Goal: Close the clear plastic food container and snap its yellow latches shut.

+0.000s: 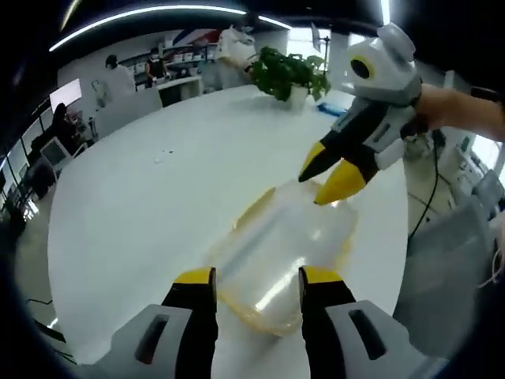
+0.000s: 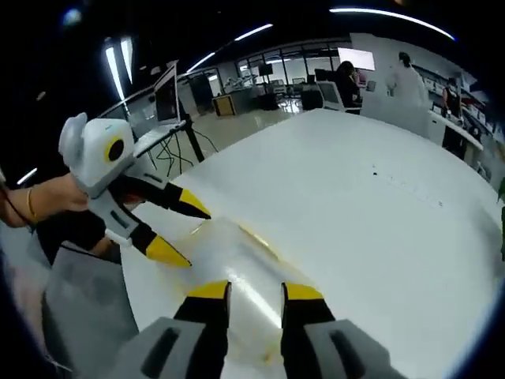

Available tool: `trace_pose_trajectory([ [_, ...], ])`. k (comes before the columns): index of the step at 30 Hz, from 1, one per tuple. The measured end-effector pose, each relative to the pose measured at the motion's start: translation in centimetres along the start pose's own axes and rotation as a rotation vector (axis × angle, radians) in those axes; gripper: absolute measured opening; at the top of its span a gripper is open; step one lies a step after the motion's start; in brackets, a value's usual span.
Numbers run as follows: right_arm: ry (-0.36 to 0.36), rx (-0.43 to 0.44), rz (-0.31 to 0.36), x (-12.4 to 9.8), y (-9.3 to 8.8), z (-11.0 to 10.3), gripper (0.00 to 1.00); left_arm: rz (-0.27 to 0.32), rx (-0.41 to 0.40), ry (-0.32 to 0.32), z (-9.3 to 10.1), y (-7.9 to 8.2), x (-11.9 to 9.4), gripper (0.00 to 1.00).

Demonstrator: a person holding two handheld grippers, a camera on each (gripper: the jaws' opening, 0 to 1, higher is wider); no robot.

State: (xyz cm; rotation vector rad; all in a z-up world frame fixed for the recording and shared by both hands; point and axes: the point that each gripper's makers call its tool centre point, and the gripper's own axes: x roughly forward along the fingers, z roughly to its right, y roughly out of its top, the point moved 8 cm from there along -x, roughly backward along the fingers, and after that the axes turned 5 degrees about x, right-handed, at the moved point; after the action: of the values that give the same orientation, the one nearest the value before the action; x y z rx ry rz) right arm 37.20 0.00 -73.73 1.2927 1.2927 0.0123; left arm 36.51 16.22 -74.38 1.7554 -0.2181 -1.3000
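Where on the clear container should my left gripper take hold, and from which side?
Judging from the left gripper view, grip the near short end of the clear plastic container, at its yellow-edged rim, coming straight ahead from the left gripper. Its open jaws already straddle that end, and the right gripper occupies the far end. The latches are too blurred to pinpoint.

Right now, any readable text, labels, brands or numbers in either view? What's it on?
None readable.
Clear container: no label or print that I can make out.
Left claw and right claw: no markings visible.
Red and blue sign on the far wall: too blurred to read.
Bright wall screen: washed out, nothing legible.
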Motion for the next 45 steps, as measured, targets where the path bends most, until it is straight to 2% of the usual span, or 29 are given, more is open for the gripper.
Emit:
trace_pose_trajectory([
  [7, 0.046, -0.149, -0.043, 1.9, 1.2, -1.1, 0.24, 0.036, 0.041, -0.055, 1.0, 0.7, 0.6, 0.39],
  [13, 0.045, -0.188, -0.061, 2.8, 1.9, -1.0, 0.3, 0.014, 0.11, -0.099, 2.1, 0.5, 0.9, 0.43],
  [18, 0.055, -0.201, -0.069, 3.3, 2.4, -0.7, 0.39, 0.035, 0.247, -0.135, 3.4, 0.5, 0.9, 0.49],
  [22, 0.067, -0.227, -0.102, 3.8, 2.5, -0.3, 0.46, -0.008, 0.364, -0.139, 4.3, 0.0, 1.2, 0.56],
  [26, 0.096, -0.317, -0.183, 4.3, 2.6, -0.1, 0.46, -0.019, 0.408, -0.14, 4.9, -0.2, 1.6, 0.55],
  [31, 0.162, -0.342, -0.243, 4.8, 2.8, -0.1, 0.46, -0.016, 0.446, -0.108, 5.0, 0.0, 2.0, 0.56],
  [34, 0.213, -0.411, -0.343, 4.9, 3.3, 0.2, 0.45, -0.039, 0.504, -0.08, 4.9, -0.2, 2.3, 0.52],
  [38, 0.278, -0.449, -0.427, 5.6, 3.9, 0.4, 0.45, -0.032, 0.51, -0.064, 4.8, -0.2, 2.3, 0.49],
  [39, 0.284, -0.437, -0.443, 5.7, 4.0, 0.4, 0.45, -0.018, 0.509, -0.025, 4.4, 0.0, 2.3, 0.46],
  [40, 0.283, -0.435, -0.456, 5.9, 4.2, 0.5, 0.45, -0.026, 0.49, -0.056, 4.6, -0.1, 2.4, 0.46],
  [45, 0.313, -0.463, -0.55, 6.6, 4.7, 0.5, 0.44, -0.009, 0.457, -0.052, 4.3, -0.2, 2.5, 0.45],
])
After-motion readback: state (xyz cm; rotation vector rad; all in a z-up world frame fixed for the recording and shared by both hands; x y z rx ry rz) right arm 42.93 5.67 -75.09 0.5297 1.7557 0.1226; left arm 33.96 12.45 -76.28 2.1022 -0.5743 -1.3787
